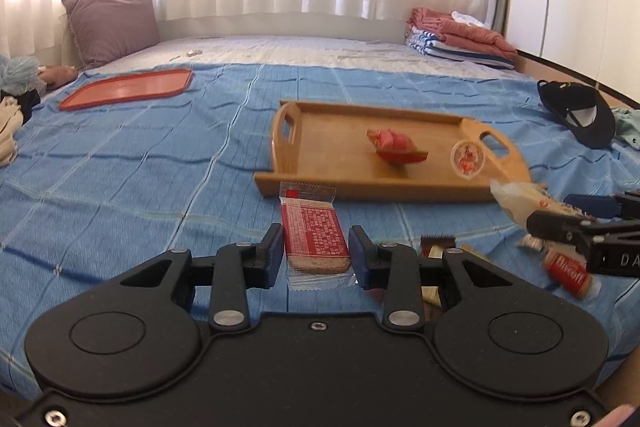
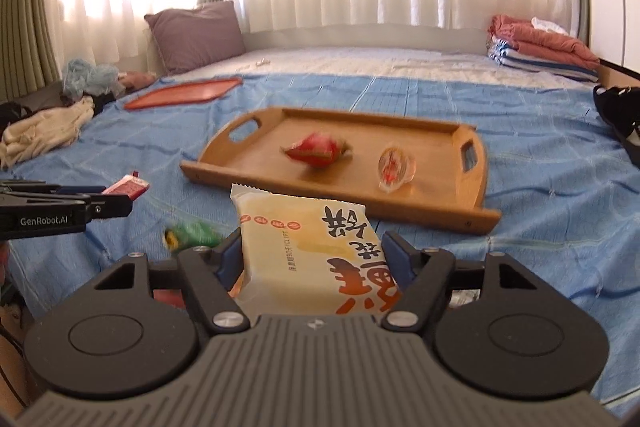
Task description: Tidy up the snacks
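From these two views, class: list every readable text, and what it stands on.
"GenRobot.AI": side of the left gripper.
"DA", cut off: side of the right gripper.
"Biscoff", roughly: small red packet.
Large Chinese characters: pale yellow packet, not read.
Red wafer packet: too small.

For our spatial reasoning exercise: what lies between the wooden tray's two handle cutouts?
On the wooden tray, a red wrapped snack and a small round jelly cup sit apart; the right wrist view shows it best.
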`<state>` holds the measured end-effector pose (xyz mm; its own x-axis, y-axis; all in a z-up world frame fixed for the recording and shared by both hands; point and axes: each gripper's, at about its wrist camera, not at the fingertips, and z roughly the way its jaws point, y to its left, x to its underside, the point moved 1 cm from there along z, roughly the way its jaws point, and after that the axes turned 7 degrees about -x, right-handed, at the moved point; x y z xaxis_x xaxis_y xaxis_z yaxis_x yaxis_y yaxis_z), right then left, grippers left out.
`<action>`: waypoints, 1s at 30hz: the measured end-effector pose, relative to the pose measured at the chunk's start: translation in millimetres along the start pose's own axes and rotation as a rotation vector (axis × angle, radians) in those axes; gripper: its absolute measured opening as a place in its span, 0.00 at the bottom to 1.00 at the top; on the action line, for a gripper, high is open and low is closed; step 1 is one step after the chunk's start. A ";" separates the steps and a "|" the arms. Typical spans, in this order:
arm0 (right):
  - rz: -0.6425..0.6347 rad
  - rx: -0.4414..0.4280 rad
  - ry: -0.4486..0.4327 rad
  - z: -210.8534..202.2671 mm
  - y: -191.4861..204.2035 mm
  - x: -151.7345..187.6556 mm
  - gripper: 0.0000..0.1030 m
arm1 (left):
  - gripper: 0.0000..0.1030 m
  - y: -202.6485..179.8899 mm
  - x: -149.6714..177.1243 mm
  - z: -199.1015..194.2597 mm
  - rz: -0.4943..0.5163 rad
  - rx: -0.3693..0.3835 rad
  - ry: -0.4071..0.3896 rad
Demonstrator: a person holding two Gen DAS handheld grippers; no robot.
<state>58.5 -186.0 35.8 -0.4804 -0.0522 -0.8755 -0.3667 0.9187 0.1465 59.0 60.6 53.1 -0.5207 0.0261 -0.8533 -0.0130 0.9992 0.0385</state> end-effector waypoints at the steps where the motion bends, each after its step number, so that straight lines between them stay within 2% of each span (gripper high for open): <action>1: 0.004 0.008 -0.009 -2.0 -1.6 -5.5 0.71 | 0.33 -0.5 -5.8 -0.8 0.006 0.003 -0.006; 10: 0.092 0.084 -0.057 -6.5 -32.8 -64.2 0.71 | 0.33 -6.7 -65.6 9.5 0.037 0.069 -0.011; 21: 0.229 0.126 -0.072 13.0 -83.2 -135.1 0.71 | 0.33 -23.3 -140.4 54.0 0.031 0.138 0.030; 24: 0.239 0.139 -0.066 23.4 -93.5 -146.7 0.71 | 0.33 -27.1 -155.5 73.3 0.020 0.170 0.048; 30: 0.238 0.143 -0.016 61.5 -105.8 -153.3 0.71 | 0.33 -36.0 -165.8 121.2 -0.010 0.164 0.089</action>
<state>219.9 -251.1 126.2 -0.5269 0.1768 -0.8313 -0.1280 0.9504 0.2833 249.2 24.0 130.2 -0.5945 0.0201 -0.8039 0.1170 0.9912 -0.0618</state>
